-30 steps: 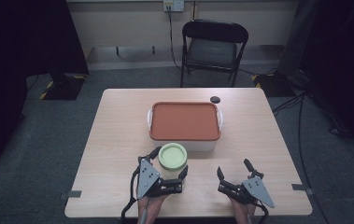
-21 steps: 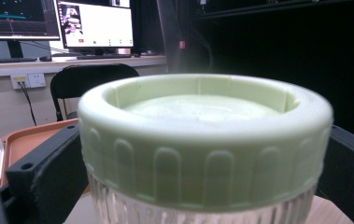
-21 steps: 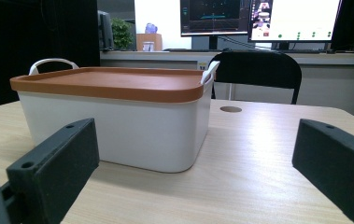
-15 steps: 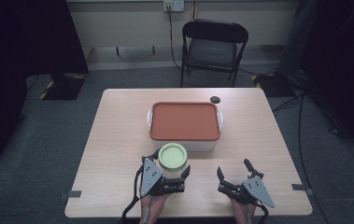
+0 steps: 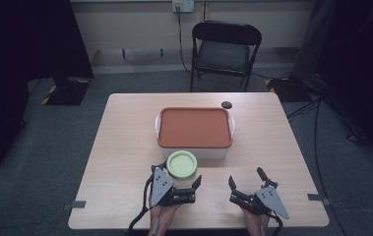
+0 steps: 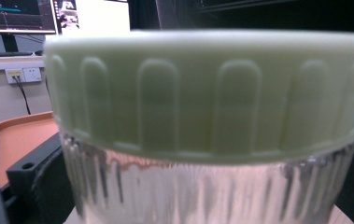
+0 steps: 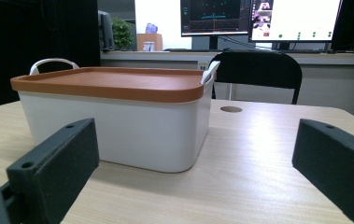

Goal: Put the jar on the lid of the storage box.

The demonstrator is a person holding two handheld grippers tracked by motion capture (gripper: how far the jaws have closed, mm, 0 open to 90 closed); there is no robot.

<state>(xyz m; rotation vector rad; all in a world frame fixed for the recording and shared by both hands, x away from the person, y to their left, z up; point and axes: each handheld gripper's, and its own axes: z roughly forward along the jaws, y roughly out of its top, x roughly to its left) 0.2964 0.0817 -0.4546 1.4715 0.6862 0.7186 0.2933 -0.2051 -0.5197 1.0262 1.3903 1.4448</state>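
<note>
My left gripper [image 5: 183, 183] sits low at the tabletop's [image 5: 125, 147] near edge, wrist flat, its fingers set either side of the green-lidded jar [image 5: 181, 165]; I cannot tell whether they press on the glass. The jar stands upright just in front of the white bin with the orange lid [image 5: 195, 128]. Over to my right gripper [image 5: 247, 183]: level, angled toward the bin, fingers spread wide on nothing.
</note>
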